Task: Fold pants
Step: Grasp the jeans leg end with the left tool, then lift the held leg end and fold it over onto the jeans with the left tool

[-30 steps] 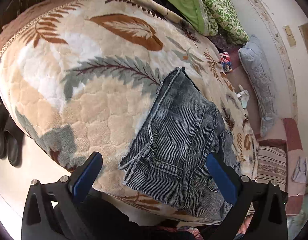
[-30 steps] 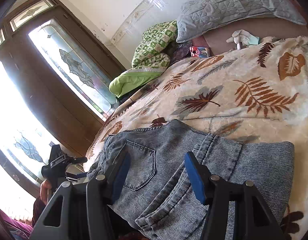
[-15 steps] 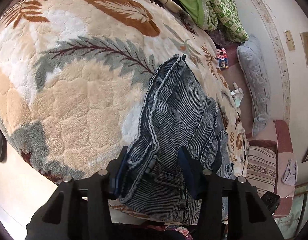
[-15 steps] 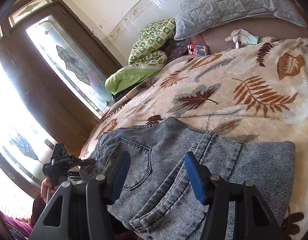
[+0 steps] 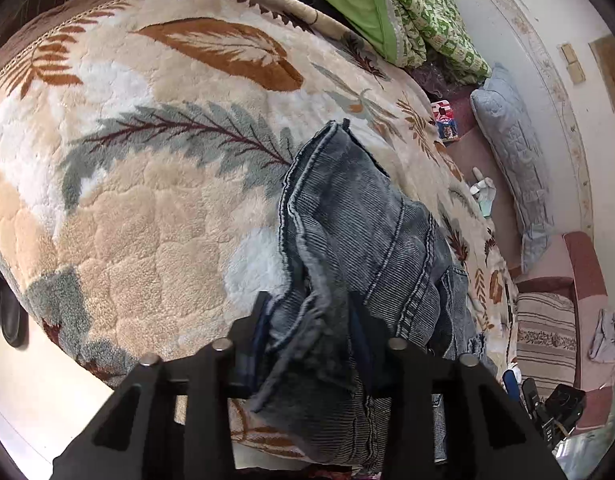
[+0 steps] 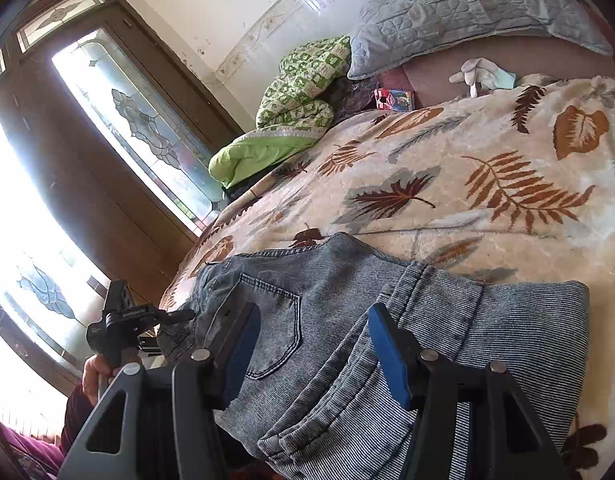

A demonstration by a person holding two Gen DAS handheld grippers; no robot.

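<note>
Grey-blue denim pants (image 5: 359, 220) lie partly folded on a leaf-patterned blanket (image 5: 147, 200) near the bed's front edge. My left gripper (image 5: 311, 328) is shut on a bunched edge of the pants and lifts it off the blanket. In the right wrist view the pants (image 6: 339, 292) show a back pocket and a folded leg end. My right gripper (image 6: 313, 344) is open, its blue pads on either side of the pants' near edge, just above the cloth. My left gripper also shows there (image 6: 163, 316), gripping the pants' left corner.
A green quilt (image 6: 295, 116), a grey pillow (image 6: 459, 12), a small box (image 6: 393, 98) and a white glove (image 6: 477, 74) lie at the bed's far side. A glazed wooden door (image 6: 119, 160) stands left. Dark shoes (image 5: 3, 312) sit on the floor beside the bed.
My left gripper has closed on the pants' edge and raised it, bunching the denim. My right gripper stays open over the pants, hardly moved.
</note>
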